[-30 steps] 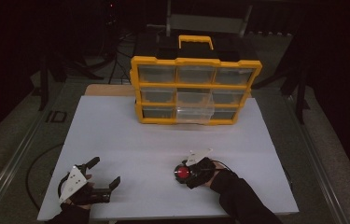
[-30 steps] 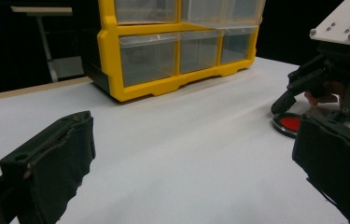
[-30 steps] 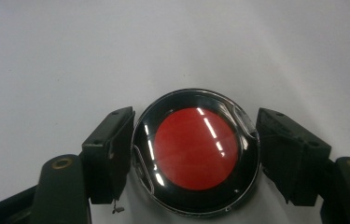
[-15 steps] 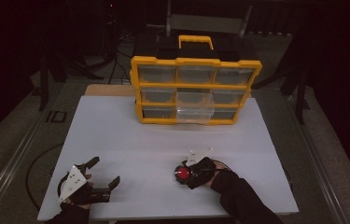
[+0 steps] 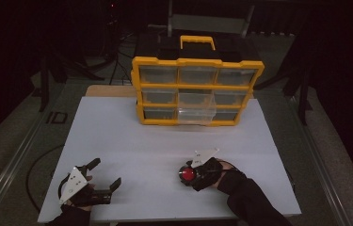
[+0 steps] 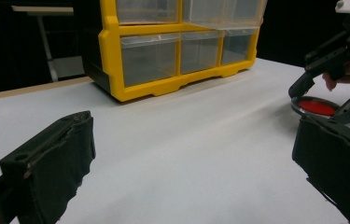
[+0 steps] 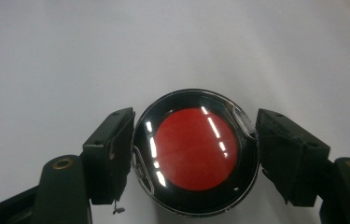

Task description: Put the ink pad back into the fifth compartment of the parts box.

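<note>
RIGHT fingers [image 7: 112, 154] – clamp the round red-centred case [image 7: 196, 151] by its smooth rim, just above the worktop [image 7: 163, 46] | RISK – case slips or tilts out | LEFT gripper [image 5: 103, 181] – fingers wide, empty, well apart | drawer cabinet [image 5: 195, 89] – far edge.

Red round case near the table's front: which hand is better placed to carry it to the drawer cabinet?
Right. The right claw is already shut on the red round case; the left claw stands open, apart from it.
</note>
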A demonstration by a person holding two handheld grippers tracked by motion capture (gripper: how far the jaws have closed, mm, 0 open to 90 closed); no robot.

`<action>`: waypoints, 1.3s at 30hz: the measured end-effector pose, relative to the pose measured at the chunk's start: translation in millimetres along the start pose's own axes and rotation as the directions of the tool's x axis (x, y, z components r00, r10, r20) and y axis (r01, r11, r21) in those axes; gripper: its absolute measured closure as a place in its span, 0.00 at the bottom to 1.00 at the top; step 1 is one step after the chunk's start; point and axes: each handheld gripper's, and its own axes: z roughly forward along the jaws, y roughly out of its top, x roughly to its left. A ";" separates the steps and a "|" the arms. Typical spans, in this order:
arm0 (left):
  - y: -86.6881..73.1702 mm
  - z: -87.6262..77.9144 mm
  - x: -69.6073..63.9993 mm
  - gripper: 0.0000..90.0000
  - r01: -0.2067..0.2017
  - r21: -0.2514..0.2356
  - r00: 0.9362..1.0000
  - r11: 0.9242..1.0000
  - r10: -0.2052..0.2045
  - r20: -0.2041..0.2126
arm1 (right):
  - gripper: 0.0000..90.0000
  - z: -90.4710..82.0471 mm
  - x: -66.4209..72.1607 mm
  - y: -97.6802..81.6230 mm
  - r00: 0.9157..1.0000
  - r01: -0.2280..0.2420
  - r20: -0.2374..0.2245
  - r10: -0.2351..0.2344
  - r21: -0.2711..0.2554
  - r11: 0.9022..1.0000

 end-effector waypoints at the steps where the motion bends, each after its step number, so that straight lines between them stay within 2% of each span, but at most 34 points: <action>1: 0.0 0.0 0.0 0.00 0.000 0.000 1.000 1.000 0.000 0.000 | 0.34 -2.3 -0.3 0.5 1.000 0.001 -0.002 -0.001 -0.001 1.000; 5: 0.0 0.1 0.1 0.00 0.001 0.000 1.000 1.000 -0.001 0.000 | 0.34 -10.3 -0.5 2.5 1.000 -0.009 -0.008 0.009 0.004 1.000; 20: 0.1 0.1 0.1 0.00 0.000 -0.001 1.000 1.000 0.000 -0.001 | 0.34 -40.3 -1.2 12.4 1.000 0.009 0.015 -0.009 0.002 1.000; 39: 0.3 0.3 -0.7 0.00 -0.005 0.001 1.000 1.000 0.005 -0.002 | 0.34 -71.4 -1.9 24.8 1.000 0.017 0.008 -0.017 0.004 1.000</action>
